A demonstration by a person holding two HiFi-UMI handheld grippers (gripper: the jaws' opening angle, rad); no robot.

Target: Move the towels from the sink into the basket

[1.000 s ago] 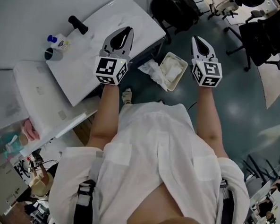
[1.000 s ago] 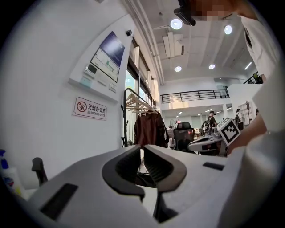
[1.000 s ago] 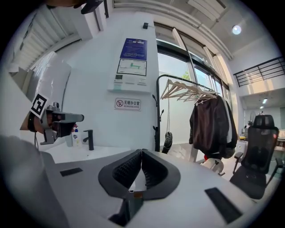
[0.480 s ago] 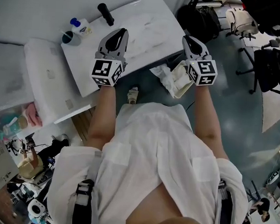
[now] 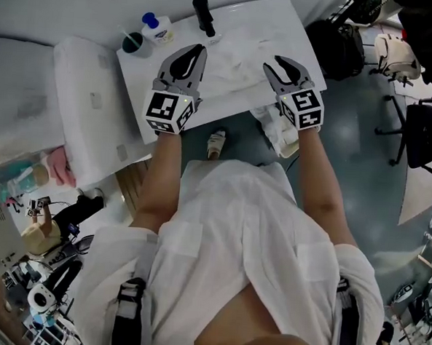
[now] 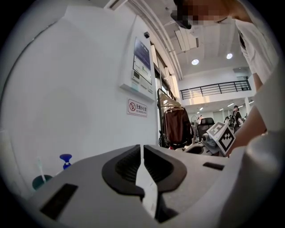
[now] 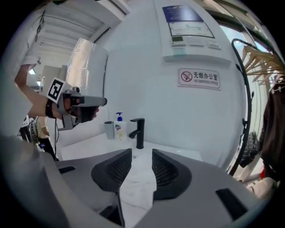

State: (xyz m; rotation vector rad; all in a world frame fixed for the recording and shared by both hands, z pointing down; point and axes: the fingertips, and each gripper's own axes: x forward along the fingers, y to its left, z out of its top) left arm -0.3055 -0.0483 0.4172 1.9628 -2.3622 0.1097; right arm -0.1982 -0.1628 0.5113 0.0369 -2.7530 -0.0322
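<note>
- Basket point(image 5: 285, 142): on the floor beside the surface point(image 5: 141, 90), now partly hidden under the right claw point(image 5: 275, 62).
- Right claw: jaws have just been opening, moderately apart, empty.
- Left claw point(image 5: 199, 50): jaws nearly together, empty.
- Both claws have swung from basket to sink point(image 5: 246, 42). A towel point(image 5: 233, 66) remains there, so another pickup is likely next.

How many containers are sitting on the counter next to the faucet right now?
2. A soap bottle with a blue pump stands just beside the faucet, and a dark cup stands past the bottle, farther from the faucet. None looks hidden there.
</note>
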